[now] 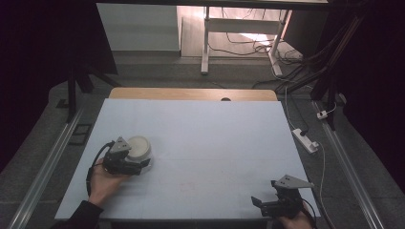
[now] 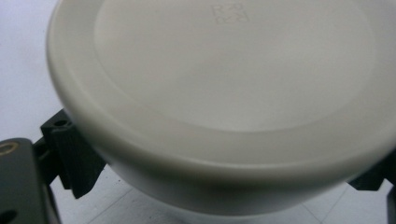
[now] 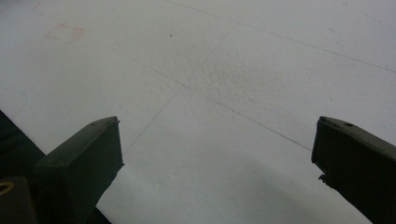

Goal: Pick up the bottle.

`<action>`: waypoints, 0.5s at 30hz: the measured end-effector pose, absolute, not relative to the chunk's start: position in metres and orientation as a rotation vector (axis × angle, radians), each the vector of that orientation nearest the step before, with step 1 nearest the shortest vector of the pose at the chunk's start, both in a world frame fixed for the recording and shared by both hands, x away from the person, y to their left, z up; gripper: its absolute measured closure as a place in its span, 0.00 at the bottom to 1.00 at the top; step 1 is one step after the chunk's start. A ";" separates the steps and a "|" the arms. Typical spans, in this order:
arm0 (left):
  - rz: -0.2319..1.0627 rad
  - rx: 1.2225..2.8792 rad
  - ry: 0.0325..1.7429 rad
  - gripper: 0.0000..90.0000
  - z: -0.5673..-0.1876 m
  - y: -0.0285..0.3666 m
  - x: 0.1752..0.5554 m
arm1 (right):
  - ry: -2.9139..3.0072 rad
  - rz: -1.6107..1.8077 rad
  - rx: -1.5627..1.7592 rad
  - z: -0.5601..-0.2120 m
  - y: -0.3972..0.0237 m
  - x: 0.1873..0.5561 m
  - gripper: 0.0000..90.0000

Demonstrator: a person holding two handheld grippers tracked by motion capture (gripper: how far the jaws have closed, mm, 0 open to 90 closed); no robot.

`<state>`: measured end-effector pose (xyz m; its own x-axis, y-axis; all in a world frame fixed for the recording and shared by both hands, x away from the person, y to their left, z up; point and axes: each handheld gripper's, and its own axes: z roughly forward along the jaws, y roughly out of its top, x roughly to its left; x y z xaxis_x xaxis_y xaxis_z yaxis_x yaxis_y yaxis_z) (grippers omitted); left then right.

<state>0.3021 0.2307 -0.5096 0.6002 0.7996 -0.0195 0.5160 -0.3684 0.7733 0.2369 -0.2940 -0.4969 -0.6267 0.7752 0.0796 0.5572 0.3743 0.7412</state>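
The left gripper (image 1: 138,164) clasps the round white lidded container (image 1: 139,149), one jaw on either side of it. The right gripper (image 1: 261,204) hovers wide apart over the table (image 1: 215,138), well away from it.

A round cream plastic container with a lid (image 1: 139,149) stands on the pale blue table sheet (image 1: 215,138), at its left side toward the near edge. The left gripper (image 1: 136,167) sits just before it, one jaw on each side. The right gripper (image 1: 260,204) rests well apart, at the near right corner.
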 end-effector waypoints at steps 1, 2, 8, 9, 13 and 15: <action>0.464 2.050 1.034 0.08 -0.508 0.231 0.302 | 2.355 1.105 1.176 -0.497 -0.294 0.237 0.02; 0.461 2.048 1.029 0.08 -0.506 0.231 0.302 | 2.355 1.104 1.177 -0.497 -0.294 0.237 0.02; 0.461 2.053 0.993 0.08 -0.495 0.228 0.303 | 2.352 1.103 1.185 -0.497 -0.294 0.237 0.02; 0.461 2.055 0.989 0.08 -0.494 0.228 0.303 | 2.351 1.103 1.186 -0.497 -0.294 0.237 0.02; 0.443 2.070 0.965 0.08 -0.489 0.224 0.304 | 2.350 1.106 1.190 -0.497 -0.295 0.237 0.02; 0.435 2.086 0.950 0.08 -0.486 0.221 0.304 | 2.350 1.107 1.192 -0.497 -0.295 0.237 0.02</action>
